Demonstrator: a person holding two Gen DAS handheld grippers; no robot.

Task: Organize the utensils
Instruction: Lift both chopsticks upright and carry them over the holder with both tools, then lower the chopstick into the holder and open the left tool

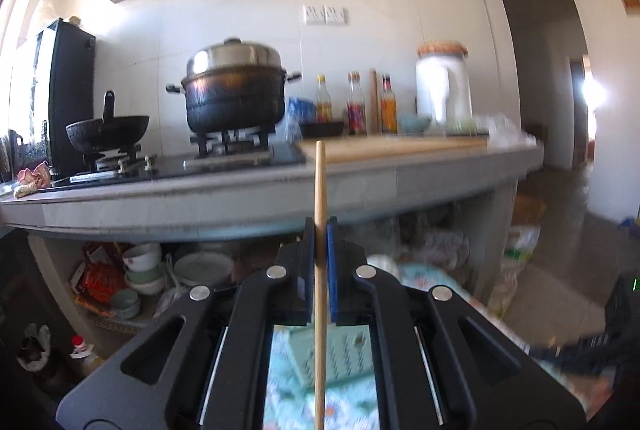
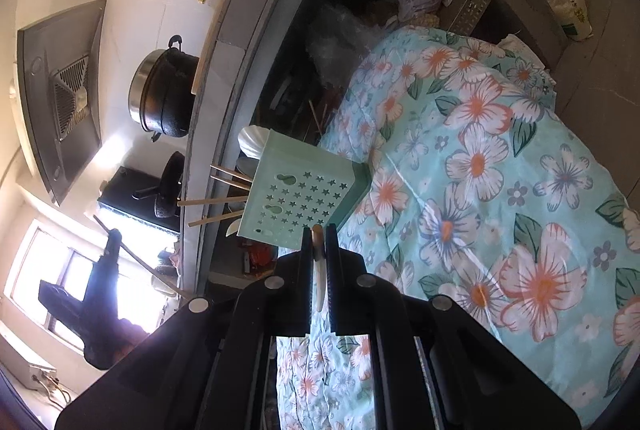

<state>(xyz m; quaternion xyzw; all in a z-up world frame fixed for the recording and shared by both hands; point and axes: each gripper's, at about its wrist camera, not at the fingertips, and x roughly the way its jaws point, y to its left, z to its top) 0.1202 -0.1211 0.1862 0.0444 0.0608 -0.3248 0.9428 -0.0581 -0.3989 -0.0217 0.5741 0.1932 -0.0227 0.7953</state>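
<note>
While our left tool (image 1: 320,234) clamps a wooden chopstick (image 1: 320,190) upright between its fingers, our right tool (image 2: 319,242) grips a pale spoon handle (image 2: 318,270). Just beyond it, the green utensil holder (image 2: 296,202) stands on the floral cloth (image 2: 500,170), with chopsticks (image 2: 224,190) poking out.

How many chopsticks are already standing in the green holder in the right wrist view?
4 show in the green holder, their ends sticking out past its open rim: chopsticks at and. More may be hidden inside. The left tool grips one more, outside the holder.
</note>
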